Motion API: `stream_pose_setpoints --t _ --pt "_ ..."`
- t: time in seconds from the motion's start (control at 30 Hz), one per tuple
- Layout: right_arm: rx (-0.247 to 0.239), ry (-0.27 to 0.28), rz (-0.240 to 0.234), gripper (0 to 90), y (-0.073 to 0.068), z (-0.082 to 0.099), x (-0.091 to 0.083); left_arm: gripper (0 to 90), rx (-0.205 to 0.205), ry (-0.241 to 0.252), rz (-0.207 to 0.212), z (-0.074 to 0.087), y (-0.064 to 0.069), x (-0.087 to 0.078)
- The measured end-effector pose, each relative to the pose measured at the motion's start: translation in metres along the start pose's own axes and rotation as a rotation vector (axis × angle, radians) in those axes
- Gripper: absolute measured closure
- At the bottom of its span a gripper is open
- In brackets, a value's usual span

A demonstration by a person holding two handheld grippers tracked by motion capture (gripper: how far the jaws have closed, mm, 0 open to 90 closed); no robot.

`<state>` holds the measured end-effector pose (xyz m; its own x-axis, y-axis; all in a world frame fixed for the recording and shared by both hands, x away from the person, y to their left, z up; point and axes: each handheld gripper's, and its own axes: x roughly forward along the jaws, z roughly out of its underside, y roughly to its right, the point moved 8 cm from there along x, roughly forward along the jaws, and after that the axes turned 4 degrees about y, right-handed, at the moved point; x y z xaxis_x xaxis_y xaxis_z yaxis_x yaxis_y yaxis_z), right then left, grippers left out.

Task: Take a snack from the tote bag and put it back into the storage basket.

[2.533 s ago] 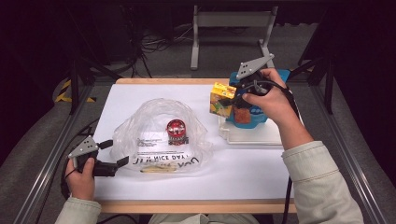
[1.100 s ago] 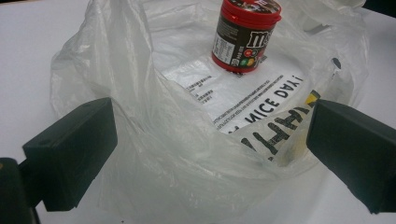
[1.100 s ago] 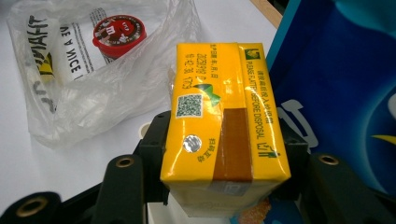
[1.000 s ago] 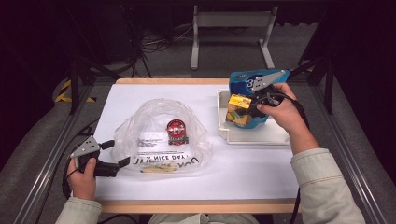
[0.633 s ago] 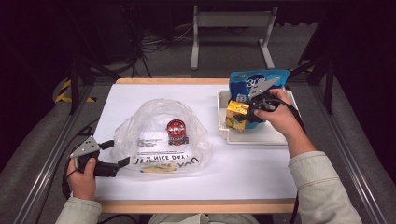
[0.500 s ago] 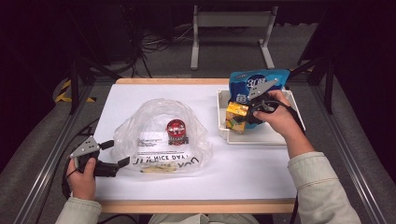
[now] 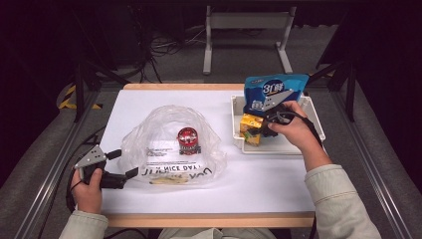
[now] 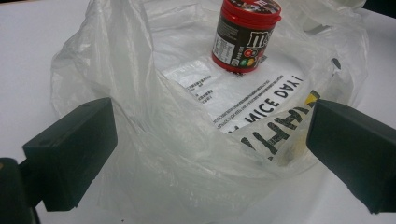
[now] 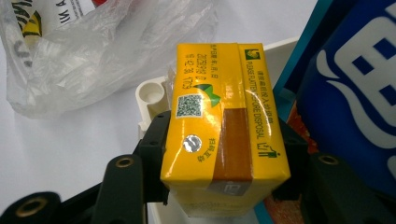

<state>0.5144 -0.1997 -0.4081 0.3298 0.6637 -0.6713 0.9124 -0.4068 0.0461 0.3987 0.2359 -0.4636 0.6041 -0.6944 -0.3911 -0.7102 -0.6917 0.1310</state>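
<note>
A yellow drink carton (image 7: 250,128) (image 9: 219,130) stands at the left end of the white tray (image 7: 278,148), and my right gripper (image 7: 261,127) (image 9: 223,158) is shut on it, one jaw on each side. A blue snack bag (image 7: 273,92) (image 9: 355,93) stands right behind the carton in the tray. A clear plastic bag (image 7: 169,144) (image 8: 177,154) lies mid-table with a red candy jar (image 7: 188,139) (image 8: 246,35) upright inside. At the bag's near left rim my left gripper (image 7: 125,163) (image 8: 212,140) is open, its jaws wide on either side of the crumpled film.
The white table top (image 7: 259,184) has free room in front of the tray and at the back left. A metal stand (image 7: 246,30) and cables sit on the floor beyond the far edge. Dark rails run along both sides.
My right hand has sunk with the yellow carton, from in front of the blue bag down into the tray's left end. The left hand and the plastic bag have stayed put.
</note>
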Motion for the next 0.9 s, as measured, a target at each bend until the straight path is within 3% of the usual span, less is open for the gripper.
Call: stream_pose_setpoints --t 0.9 --pt "0.005 -0.006 -0.033 50.5 -0.003 0.013 0.009 2.4 0.002 -0.003 0.003 0.000 0.000 0.000"
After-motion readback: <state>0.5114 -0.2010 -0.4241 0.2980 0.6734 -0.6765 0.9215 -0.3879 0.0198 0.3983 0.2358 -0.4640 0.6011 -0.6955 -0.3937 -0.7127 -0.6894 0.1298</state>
